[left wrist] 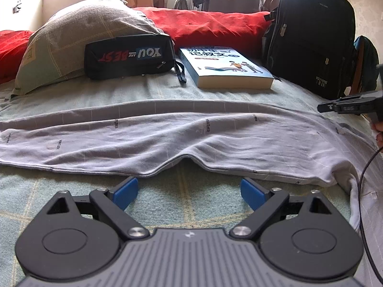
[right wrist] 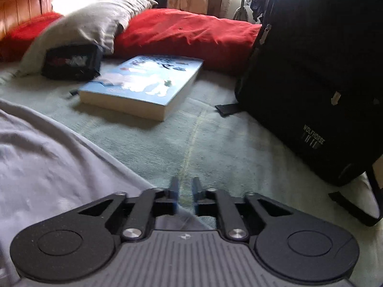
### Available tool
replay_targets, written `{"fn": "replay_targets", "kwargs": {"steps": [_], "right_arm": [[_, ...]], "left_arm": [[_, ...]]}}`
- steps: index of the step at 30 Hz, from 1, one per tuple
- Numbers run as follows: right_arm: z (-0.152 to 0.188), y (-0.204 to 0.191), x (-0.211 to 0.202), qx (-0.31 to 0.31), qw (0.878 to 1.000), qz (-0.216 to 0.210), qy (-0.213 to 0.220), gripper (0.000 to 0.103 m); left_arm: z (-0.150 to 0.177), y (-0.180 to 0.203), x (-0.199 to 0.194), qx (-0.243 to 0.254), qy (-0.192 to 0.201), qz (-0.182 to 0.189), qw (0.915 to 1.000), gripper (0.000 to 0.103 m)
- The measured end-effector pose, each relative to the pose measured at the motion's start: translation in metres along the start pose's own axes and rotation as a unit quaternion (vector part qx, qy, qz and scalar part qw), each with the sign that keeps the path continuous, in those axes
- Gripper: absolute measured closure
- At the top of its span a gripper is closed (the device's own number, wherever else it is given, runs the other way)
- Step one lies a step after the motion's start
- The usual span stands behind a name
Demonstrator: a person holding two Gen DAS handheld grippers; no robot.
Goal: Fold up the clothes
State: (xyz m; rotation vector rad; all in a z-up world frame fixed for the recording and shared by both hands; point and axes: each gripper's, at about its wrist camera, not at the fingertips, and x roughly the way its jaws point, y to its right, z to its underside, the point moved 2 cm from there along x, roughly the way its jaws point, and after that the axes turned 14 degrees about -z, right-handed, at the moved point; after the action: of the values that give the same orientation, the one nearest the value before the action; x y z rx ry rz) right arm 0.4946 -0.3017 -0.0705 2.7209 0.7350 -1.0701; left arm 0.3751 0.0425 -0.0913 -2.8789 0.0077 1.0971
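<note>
A light grey garment [left wrist: 167,141] lies spread across the green bedsheet, folded lengthwise, its near hem raised in a small hump. My left gripper [left wrist: 189,189] is open and empty, low over the sheet just in front of that hem. The garment also shows at the left in the right wrist view [right wrist: 47,157]. My right gripper [right wrist: 185,191] has its blue fingers [right wrist: 174,191] nearly together with a narrow gap and nothing between them, at the garment's edge. It shows in the left wrist view [left wrist: 335,107] at the right, above the garment's end.
A book [left wrist: 225,68], a black pouch [left wrist: 129,57], a grey pillow [left wrist: 71,38] and a red blanket [left wrist: 210,26] lie beyond the garment. A black backpack [left wrist: 311,38] stands at the right; it looms close in the right wrist view [right wrist: 323,71]. A black cable [left wrist: 363,191] hangs right.
</note>
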Motion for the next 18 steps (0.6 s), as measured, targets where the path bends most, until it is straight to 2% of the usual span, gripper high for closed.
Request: {"fn": "replay_targets", "kwargs": {"steps": [2,6,13,16,18], "right_arm": [[0.002,0.001,-0.013,-0.003,1.000,0.002,0.008,0.072],[0.012,0.016,-0.037,0.004,1.000,0.014,-0.001,0.053],[0.052,0.041,-0.041,0.019,0.997,0.041,-0.058,0.051],[0.054,0.053,-0.038,0.060,0.992,0.095,-0.052,0.048],[0.047,0.048,-0.045,0.079,0.992,0.097,-0.029,0.048]], "left_arm": [[0.000,0.000,0.000,-0.001,0.000,0.000,1.0000,0.010],[0.000,0.000,0.000,-0.001,-0.001,0.000,1.0000,0.010],[0.000,0.001,0.001,0.002,-0.001,-0.002,1.0000,0.010],[0.000,0.001,0.001,0.003,-0.002,-0.003,1.0000,0.010],[0.000,0.001,0.001,0.004,-0.002,-0.004,1.0000,0.010]]}}
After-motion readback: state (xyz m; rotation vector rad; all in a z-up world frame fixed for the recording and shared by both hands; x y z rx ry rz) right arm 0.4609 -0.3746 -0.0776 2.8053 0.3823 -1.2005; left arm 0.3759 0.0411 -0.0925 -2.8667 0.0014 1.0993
